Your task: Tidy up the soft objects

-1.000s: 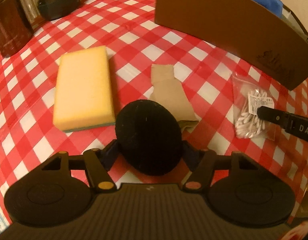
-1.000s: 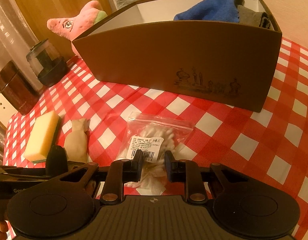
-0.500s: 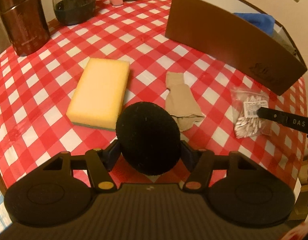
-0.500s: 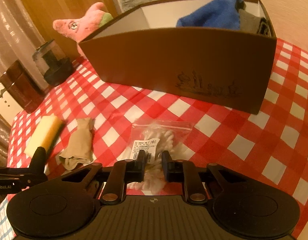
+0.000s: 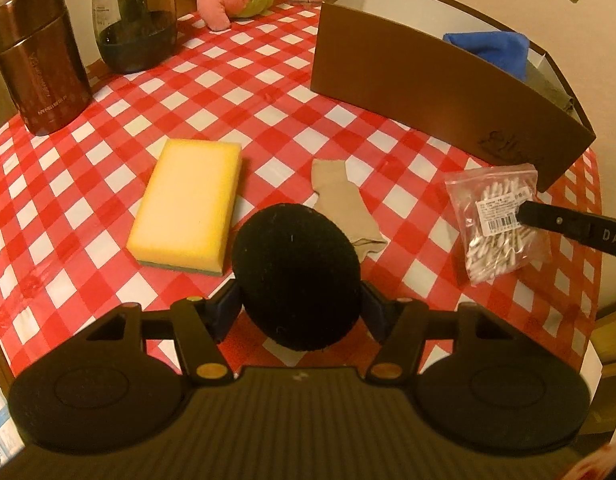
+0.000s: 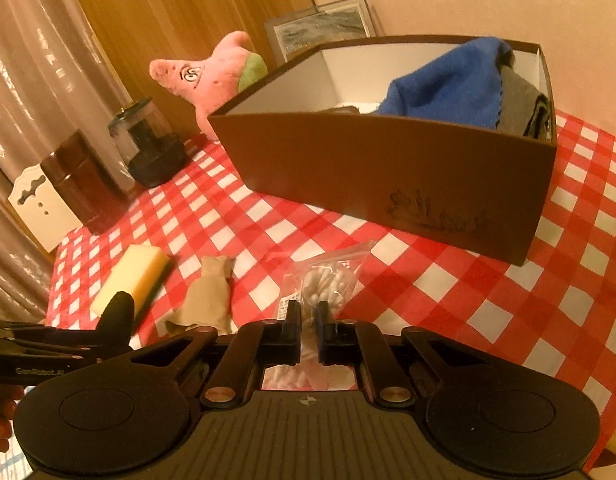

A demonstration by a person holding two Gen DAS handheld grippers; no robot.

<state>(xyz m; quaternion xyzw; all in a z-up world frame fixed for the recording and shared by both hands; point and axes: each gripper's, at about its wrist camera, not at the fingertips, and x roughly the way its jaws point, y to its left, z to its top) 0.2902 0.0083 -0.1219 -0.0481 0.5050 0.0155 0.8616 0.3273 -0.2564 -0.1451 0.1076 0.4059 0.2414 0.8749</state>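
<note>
Now the left hand-held gripper [image 5: 298, 312] is clamped on a black puff [image 5: 296, 280] and the right hand-held gripper [image 6: 308, 334], jaws just closing, pinches the swab bag [image 6: 324, 280] above the worktop [image 5: 268, 80], probably for the box [image 6: 388, 168].

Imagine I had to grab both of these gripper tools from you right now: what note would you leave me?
Left gripper: shut on the black ball, held clear of the tablecloth.
Right gripper: its jaws have just been closing on the bag of cotton swabs; it is gripped now.
Done: blue cloth and grey cloth are in the brown box.
Left: the ball and the bag go in; the yellow sponge and beige sock lie loose on the cloth. The pink plush toy sits behind the box.
</note>
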